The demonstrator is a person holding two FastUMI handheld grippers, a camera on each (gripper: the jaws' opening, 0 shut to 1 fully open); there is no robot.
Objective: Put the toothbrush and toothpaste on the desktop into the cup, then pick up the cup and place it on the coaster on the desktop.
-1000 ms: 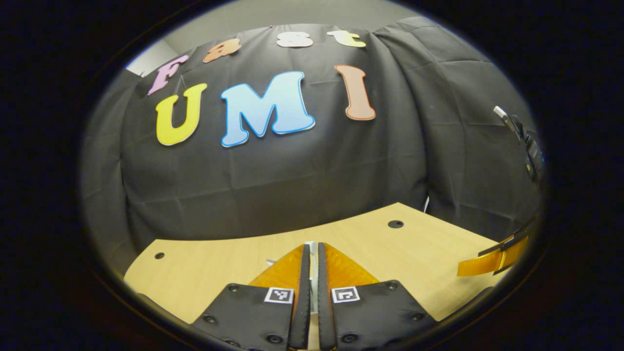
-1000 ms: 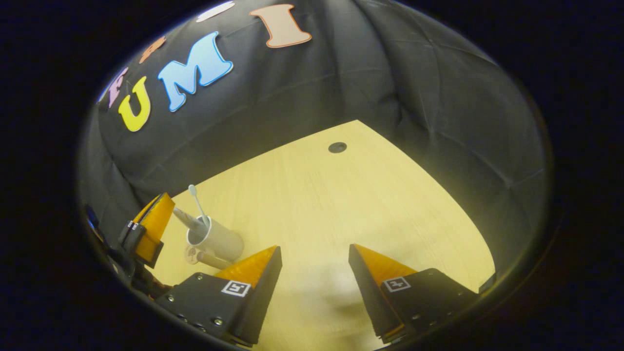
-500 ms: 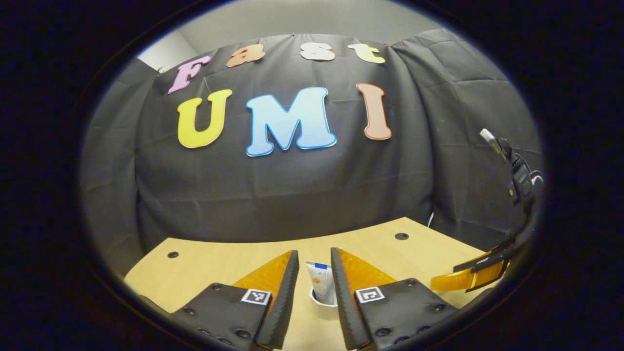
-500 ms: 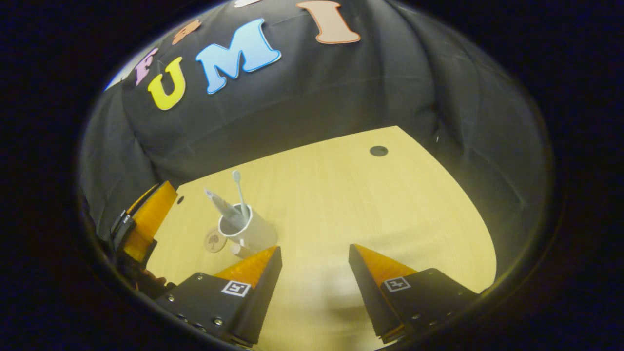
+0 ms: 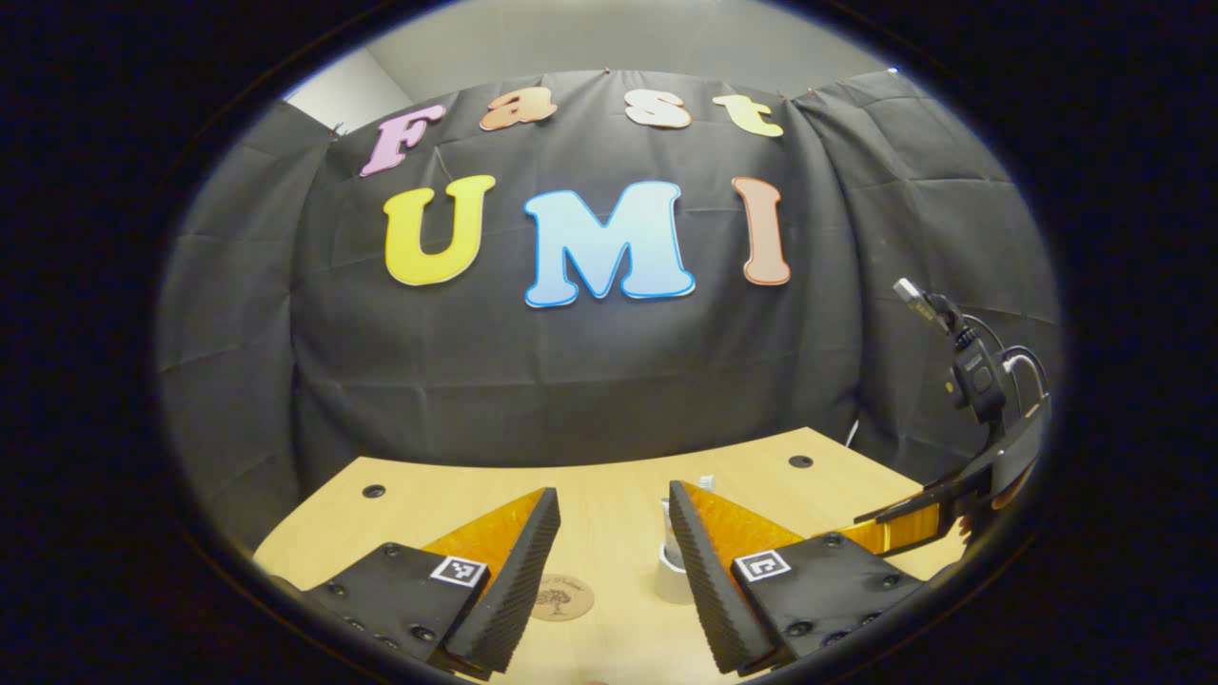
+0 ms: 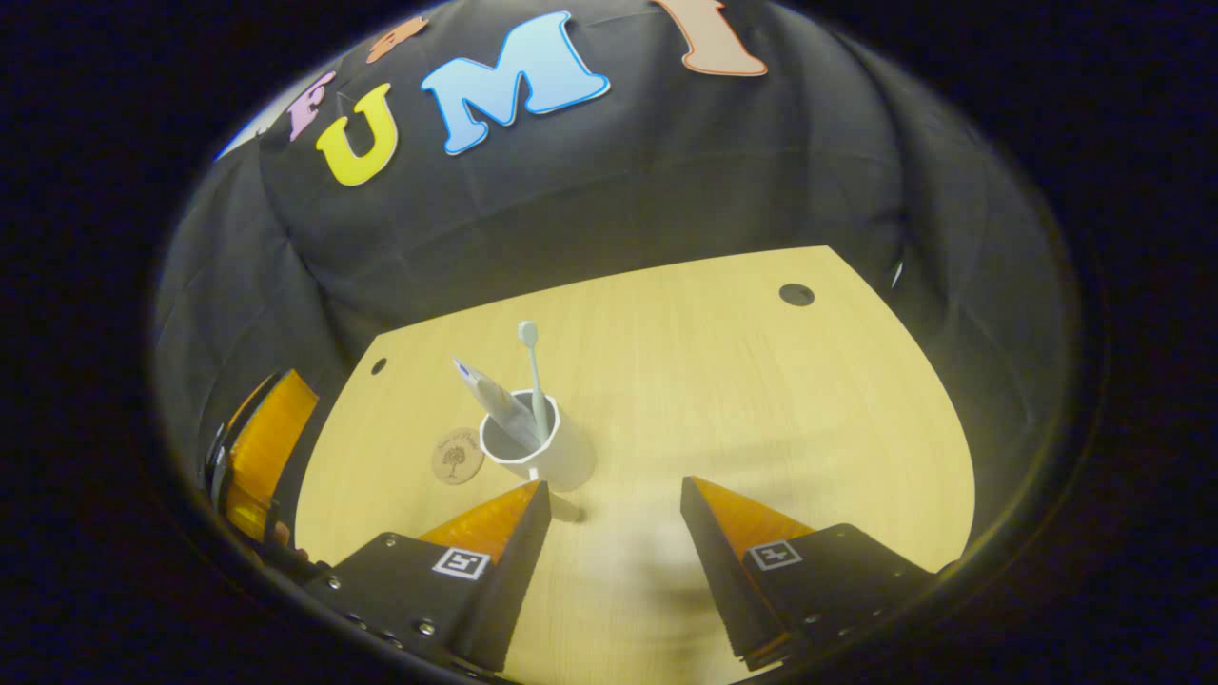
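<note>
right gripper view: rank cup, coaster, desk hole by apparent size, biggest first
1. cup, clearly the largest.
2. coaster, a flat disc beside the cup, smaller than the cup's mouth.
3. desk hole near the far right corner, the smallest, though it sits farther from the camera, so its true size against the coaster is unsure.

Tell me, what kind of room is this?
Probably a recording booth, not a real bathroom. Black cloth hangs as walls behind a bare wooden desk, and the only props are a cup and a coaster.
</note>
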